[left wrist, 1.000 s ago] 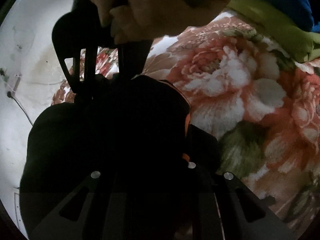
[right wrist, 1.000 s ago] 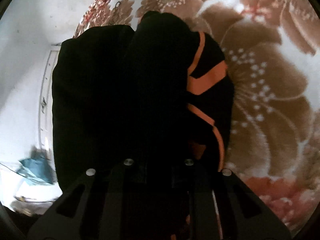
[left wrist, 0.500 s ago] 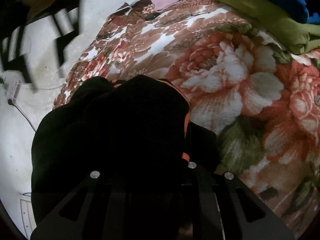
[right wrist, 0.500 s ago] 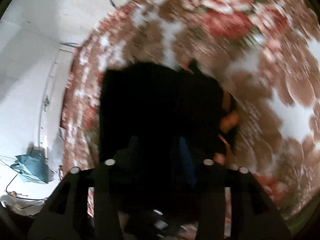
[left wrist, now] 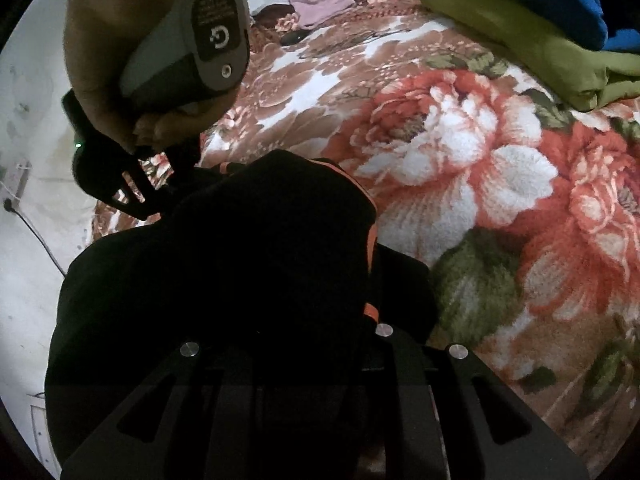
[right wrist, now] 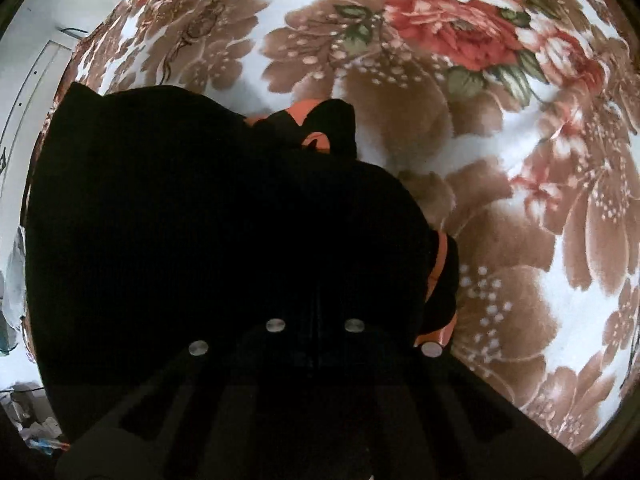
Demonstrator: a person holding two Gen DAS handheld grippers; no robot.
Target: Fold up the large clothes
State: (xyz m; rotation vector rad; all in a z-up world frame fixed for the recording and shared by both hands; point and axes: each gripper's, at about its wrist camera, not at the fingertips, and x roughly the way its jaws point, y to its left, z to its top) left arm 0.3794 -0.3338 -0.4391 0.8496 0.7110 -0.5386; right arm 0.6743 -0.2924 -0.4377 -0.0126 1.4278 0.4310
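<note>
Left wrist view: black garment (left wrist: 248, 272) bunched over left claw (left wrist: 288, 344), right claw (right wrist: 316, 320) buried likewise, probably carrying fold across floral blanket (left wrist: 460, 168); both grips indeterminable.

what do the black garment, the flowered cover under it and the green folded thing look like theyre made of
Black garment: matte, light-absorbing cloth with orange trim, probably a knit or sportswear fabric; weave too dark to tell.
Flowered cover: plush, fuzzy pile, likely a fleece blanket with printed flowers.
Green folded thing: smooth matte woven or knit cloth, softly creased at the fold.
</note>
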